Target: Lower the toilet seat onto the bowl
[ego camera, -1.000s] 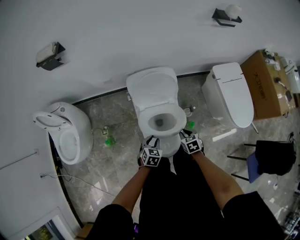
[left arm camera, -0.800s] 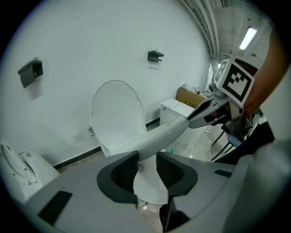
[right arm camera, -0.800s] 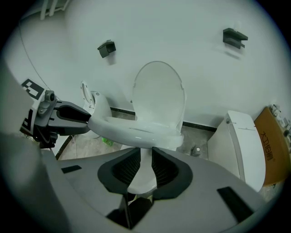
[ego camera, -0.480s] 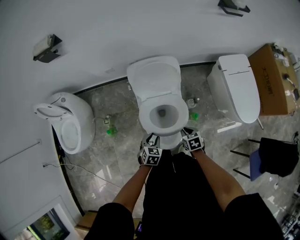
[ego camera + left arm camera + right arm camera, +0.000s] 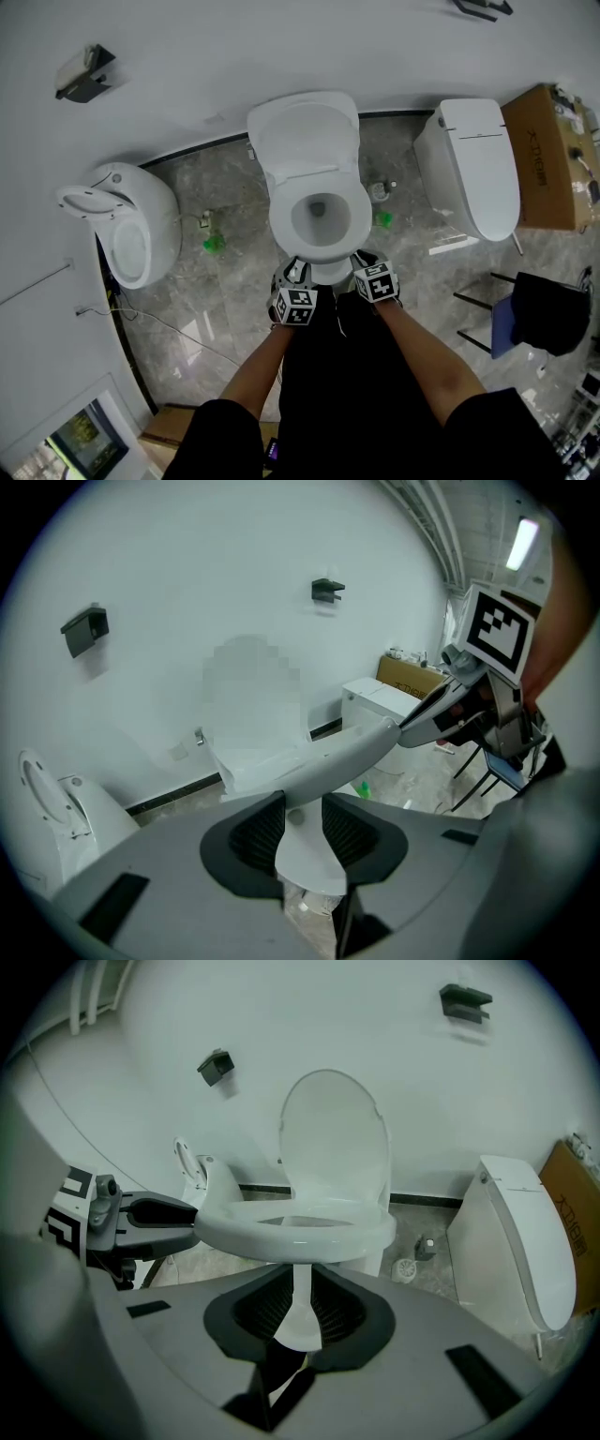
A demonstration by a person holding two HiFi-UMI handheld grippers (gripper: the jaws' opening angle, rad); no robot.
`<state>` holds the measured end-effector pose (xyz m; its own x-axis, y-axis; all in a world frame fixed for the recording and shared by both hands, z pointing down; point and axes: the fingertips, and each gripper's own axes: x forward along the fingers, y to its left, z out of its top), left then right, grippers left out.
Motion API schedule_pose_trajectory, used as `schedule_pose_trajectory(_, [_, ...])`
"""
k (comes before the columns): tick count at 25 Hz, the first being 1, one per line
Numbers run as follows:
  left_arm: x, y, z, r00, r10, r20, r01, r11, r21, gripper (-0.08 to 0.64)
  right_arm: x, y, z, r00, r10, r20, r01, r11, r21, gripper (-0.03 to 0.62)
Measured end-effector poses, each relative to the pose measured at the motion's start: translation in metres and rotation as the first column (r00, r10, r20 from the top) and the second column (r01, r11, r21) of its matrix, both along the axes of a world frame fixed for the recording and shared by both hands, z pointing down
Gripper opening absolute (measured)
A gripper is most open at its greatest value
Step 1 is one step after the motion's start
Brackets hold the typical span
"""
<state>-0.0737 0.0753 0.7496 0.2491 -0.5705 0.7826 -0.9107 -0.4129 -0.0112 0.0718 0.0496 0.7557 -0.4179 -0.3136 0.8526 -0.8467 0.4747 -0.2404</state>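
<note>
A white toilet stands in the middle, its lid (image 5: 305,136) upright against the wall. The toilet seat (image 5: 281,225) lies level over the bowl. My left gripper (image 5: 292,272) is at the seat's front left. In the left gripper view the seat's front edge (image 5: 347,752) runs in between my left gripper's (image 5: 302,817) pads, which close on it. My right gripper (image 5: 362,259) is at the front right. Its pads (image 5: 300,1288) stand a narrow gap apart just under the seat's edge (image 5: 300,1232), and the white bowl front shows through the gap.
Another white fixture (image 5: 131,234) with a raised seat stands to the left. A closed toilet (image 5: 478,169) is on the right, with a cardboard box (image 5: 548,155) behind it and a black chair (image 5: 548,314) nearer. Small green items (image 5: 214,244) and a cable lie on the marble floor.
The head view has shifted, so the toilet sits higher in the picture. Both grippers stay at the bowl's front rim. The seat shows no clear movement.
</note>
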Motion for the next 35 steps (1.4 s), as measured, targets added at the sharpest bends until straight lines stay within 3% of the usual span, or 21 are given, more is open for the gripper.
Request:
schedule_pose_trajectory(6, [0.004, 0.011, 0.008, 0.998, -0.048, -0.034, 0.047, 0.998, -0.029, 0.130, 0.003, 0.014, -0.003, 0.998, -0.030, 0.049, 0.030, 1.000, 0.001, 0.106])
schedule_pose_trajectory(11, [0.000, 0.013, 0.014, 0.984, -0.155, -0.092, 0.154, 0.988, -0.021, 0.127, -0.001, 0.018, 0.001, 0.988, 0.064, 0.144, -0.056, 0.997, -0.058, 0.120])
schedule_pose_trajectory(15, [0.003, 0.025, 0.023, 0.972, -0.208, -0.109, 0.201, 0.977, -0.072, 0.123, 0.004, 0.025, -0.002, 0.971, 0.125, 0.205, -0.108, 0.990, -0.090, 0.149])
schedule_pose_trajectory(23, [0.002, 0.033, 0.034, 0.970, -0.198, -0.141, 0.181, 0.975, -0.129, 0.121, 0.008, 0.029, 0.013, 0.905, 0.326, 0.272, -0.270, 0.937, -0.221, 0.172])
schedule_pose_trajectory(25, [0.001, 0.035, 0.036, 0.969, -0.197, -0.151, 0.176, 0.974, -0.142, 0.123, 0.004, 0.028, 0.009, 0.898, 0.329, 0.293, -0.272, 0.937, -0.217, 0.175])
schedule_pose_trajectory(30, [0.002, 0.035, 0.037, 0.967, -0.185, -0.175, 0.155, 0.973, -0.172, 0.124, -0.002, 0.024, 0.011, 0.915, 0.298, 0.270, -0.252, 0.949, -0.191, 0.169])
schedule_pose_trajectory(32, [0.005, 0.040, 0.041, 0.946, -0.224, -0.233, 0.173, 0.961, -0.217, 0.124, -0.001, 0.028, 0.013, 0.913, 0.308, 0.269, -0.261, 0.945, -0.196, 0.166])
schedule_pose_trajectory(35, [0.018, 0.045, 0.041, 0.857, -0.328, -0.397, 0.214, 0.928, -0.305, 0.121, 0.002, 0.029, 0.013, 0.908, 0.312, 0.279, -0.266, 0.945, -0.189, 0.166])
